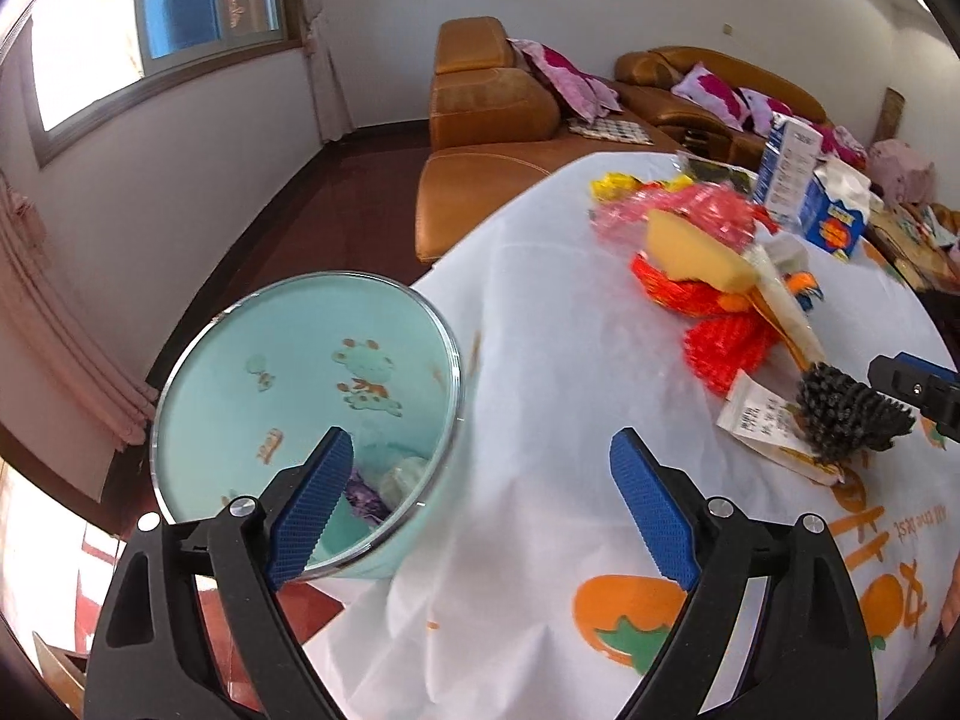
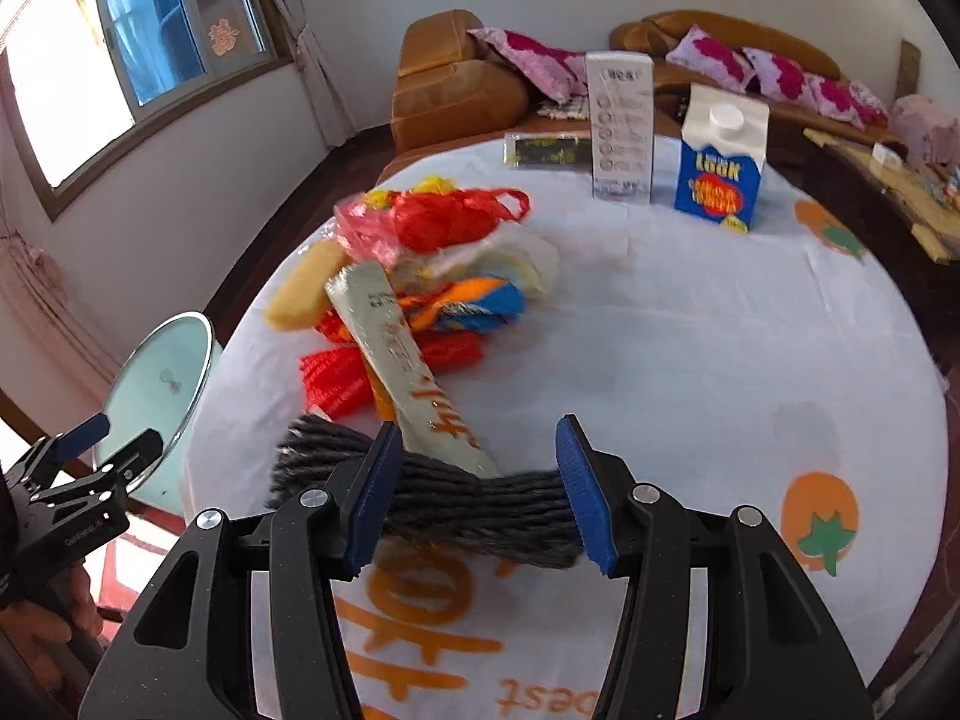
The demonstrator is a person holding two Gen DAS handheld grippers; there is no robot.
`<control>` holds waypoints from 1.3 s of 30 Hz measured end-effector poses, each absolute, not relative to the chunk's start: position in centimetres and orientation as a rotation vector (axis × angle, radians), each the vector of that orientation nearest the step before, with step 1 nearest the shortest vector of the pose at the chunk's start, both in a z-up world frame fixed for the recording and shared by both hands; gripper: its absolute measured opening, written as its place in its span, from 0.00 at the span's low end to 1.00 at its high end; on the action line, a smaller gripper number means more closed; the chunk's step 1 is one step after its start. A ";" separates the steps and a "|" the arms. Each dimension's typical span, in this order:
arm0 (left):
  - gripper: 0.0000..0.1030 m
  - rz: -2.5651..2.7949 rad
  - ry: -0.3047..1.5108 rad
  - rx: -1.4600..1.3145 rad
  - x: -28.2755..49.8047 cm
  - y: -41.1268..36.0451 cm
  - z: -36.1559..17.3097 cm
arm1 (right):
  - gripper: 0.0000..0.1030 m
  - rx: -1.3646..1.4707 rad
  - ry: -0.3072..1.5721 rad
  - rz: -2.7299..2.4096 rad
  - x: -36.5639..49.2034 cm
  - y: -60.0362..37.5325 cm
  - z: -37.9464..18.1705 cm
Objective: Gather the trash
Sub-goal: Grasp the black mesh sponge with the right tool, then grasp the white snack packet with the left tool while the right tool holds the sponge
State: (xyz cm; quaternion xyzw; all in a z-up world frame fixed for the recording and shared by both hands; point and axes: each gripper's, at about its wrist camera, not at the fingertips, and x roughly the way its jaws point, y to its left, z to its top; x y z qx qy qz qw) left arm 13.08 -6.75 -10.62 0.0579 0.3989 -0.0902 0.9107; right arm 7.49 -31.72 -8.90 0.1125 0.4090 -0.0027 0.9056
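A pile of trash lies on the white tablecloth: a yellow sponge, red mesh bags, a cream wrapper and red plastic bags. A teal trash bin stands beside the table's left edge, with scraps inside. My left gripper is open and empty, over the table edge next to the bin. My right gripper has its blue pads on both sides of a dark grey yarn bundle, also in the left wrist view.
A white leaflet box, a blue and white carton and a dark packet stand at the table's far side. Orange leather sofas with pink pillows sit behind. A cluttered wooden side table is at the right.
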 end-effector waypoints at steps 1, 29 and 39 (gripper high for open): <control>0.84 -0.194 0.827 0.118 13.0 -7.0 -10.7 | 0.52 0.236 0.852 0.011 7.3 -32.1 -9.0; 0.84 -0.255 0.860 0.162 12.1 -11.8 -11.1 | 0.17 0.047 0.963 0.399 4.8 -33.1 -9.0; 0.84 -0.371 0.893 0.059 12.0 -16.6 -11.3 | 0.16 0.230 0.848 0.063 3.9 -41.1 -8.5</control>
